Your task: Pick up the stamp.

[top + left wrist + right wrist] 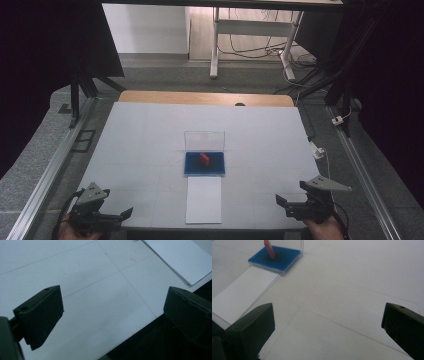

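Note:
A clear case lies open mid-table: its blue base (192, 164) is flat and its transparent lid (204, 139) stands upright behind it. A small red piece (205, 158) rests tilted on the blue base (284, 260), and the right gripper view catches the red piece (269, 248) at its top edge. My left gripper (116, 207) hovers at the near left corner, open and empty (112, 312). My right gripper (292, 193) is at the near right, jaws wide apart with nothing between them (328, 327), facing the case.
A white sheet (203, 199) lies flat in front of the case, reaching the table's near edge (180, 257) (242, 293). The white tabletop (140, 145) has aluminium rails on both sides. Cables and a desk frame (250, 30) stand beyond the far edge.

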`<state>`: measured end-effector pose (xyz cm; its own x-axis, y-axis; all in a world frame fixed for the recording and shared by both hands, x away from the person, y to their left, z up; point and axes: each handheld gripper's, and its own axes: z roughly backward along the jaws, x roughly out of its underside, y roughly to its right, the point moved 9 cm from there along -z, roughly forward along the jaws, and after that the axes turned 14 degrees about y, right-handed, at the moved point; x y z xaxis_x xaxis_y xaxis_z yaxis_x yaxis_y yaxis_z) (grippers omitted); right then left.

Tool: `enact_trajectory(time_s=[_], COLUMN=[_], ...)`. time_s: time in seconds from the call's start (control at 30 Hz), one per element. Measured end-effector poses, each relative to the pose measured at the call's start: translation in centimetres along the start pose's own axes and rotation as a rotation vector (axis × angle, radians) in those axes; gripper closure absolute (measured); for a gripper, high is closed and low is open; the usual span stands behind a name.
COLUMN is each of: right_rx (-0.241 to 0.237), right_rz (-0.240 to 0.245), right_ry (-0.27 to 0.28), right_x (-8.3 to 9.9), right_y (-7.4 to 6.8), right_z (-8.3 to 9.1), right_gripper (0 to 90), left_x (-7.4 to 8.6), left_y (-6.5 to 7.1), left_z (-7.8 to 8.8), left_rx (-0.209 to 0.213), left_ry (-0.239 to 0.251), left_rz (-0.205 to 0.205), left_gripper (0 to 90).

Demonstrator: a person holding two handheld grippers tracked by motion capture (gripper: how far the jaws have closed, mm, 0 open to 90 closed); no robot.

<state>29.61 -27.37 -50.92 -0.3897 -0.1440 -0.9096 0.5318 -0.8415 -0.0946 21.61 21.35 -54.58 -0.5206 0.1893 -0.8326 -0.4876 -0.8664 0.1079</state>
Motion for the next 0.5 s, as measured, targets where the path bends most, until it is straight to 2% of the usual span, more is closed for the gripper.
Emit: enact_trajectory(time_s=[0.07,0.17,0.23,0.43,0.5], right_rx=[0.003,-0.005,-0.009,-0.028,-0.032], right_rz=[0.014,-0.012,-0.008,0.044,0.045], right_ry=[-0.018,-0.024,-0.027,-0.05,-0.055], right_x=[0.18,0.27,0.35,0.68,0.74], right_y=[0.29,0.55,0.45,-0.06,-0.11], right_z=[0.15,0.22,0.24,0.2,0.21], right_gripper=[0.0,0.0,0.0,0.0,0.0], left_x=[-0.01,-0.08,-0.11,-0.14,-0.18], left_y=[0.01,-0.09,-0.12,0.04,-0.01], left_z=[-0.03,-0.05,-0.1,-0.29,-0.29], left_rx=[0.003,0.006,0.009,0.003,0.0], left_ry=[0.0,0.005,0.005,-0.004,-0.004], left_rz=[-0.006,0.007,0.015,-0.005,0.002], left_gripper=[3.2,3.1,3.1,4.8,5.0])
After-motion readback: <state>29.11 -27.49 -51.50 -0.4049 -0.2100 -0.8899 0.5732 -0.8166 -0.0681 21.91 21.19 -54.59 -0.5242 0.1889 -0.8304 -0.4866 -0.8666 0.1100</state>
